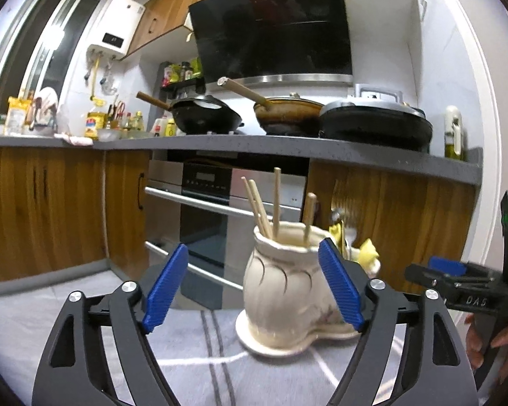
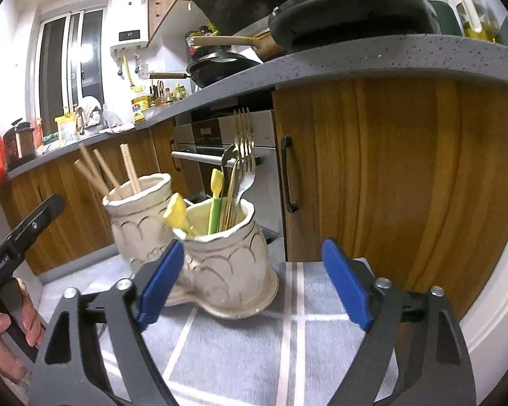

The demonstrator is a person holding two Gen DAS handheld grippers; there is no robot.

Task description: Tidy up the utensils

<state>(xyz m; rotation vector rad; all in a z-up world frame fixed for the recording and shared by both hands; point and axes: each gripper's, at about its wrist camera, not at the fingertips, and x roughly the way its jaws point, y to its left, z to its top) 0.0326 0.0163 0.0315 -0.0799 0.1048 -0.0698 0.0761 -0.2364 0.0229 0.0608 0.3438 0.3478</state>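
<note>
Cream ceramic double-pot holder (image 2: 220,264), upright on grey striped cloth. In left pot (image 2: 137,216): wooden chopsticks (image 2: 101,172), leaning. In right pot (image 2: 227,253): gold forks (image 2: 244,149), steel spoon (image 2: 228,162), yellow-green utensils (image 2: 215,196), handles down, heads up.

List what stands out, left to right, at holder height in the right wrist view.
Left gripper → chopsticks → chopstick pot → yellow-green utensil → fork → cabinet handle.
</note>
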